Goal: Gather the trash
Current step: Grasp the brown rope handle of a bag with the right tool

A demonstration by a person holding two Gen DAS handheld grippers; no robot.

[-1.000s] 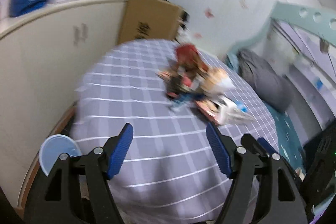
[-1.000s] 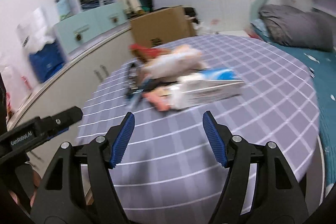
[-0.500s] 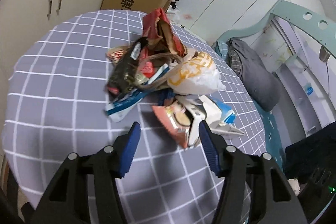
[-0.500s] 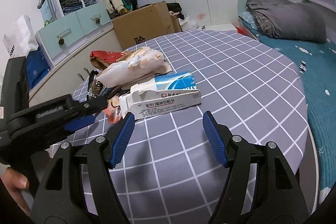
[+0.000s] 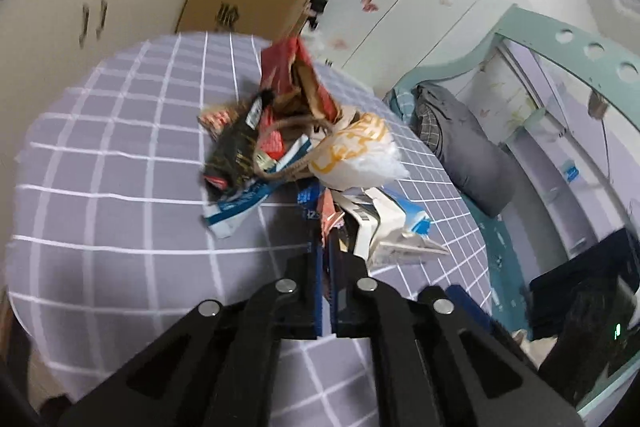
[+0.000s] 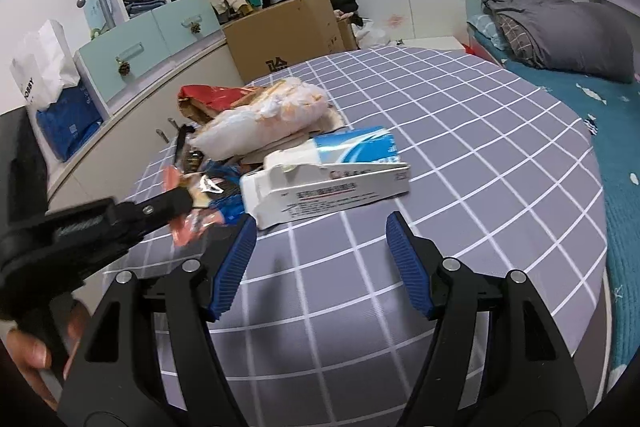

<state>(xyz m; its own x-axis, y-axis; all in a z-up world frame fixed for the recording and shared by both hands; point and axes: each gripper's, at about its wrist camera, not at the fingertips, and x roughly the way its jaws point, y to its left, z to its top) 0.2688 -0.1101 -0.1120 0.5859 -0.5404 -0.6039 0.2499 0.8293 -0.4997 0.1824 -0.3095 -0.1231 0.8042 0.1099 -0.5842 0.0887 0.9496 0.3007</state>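
While my left tongs (image 5: 327, 251) pinch shut on a salmon-pink wrapper (image 6: 188, 223) at the near edge of the trash pile (image 5: 296, 143) on the grid-cloth desk (image 6: 480, 163), I hold my right tongs (image 6: 322, 251) spread wide, empty, just short of the white carton (image 6: 324, 187).

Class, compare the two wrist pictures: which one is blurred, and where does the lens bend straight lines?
Left wrist view: motion blur smears the cabinet and the wrapper pile; the closed left gripper stays fairly sharp. Right wrist view: mostly crisp, the white carton readable, only the left gripper slightly smeared. Both: the tablecloth grid bows toward the dark rim.
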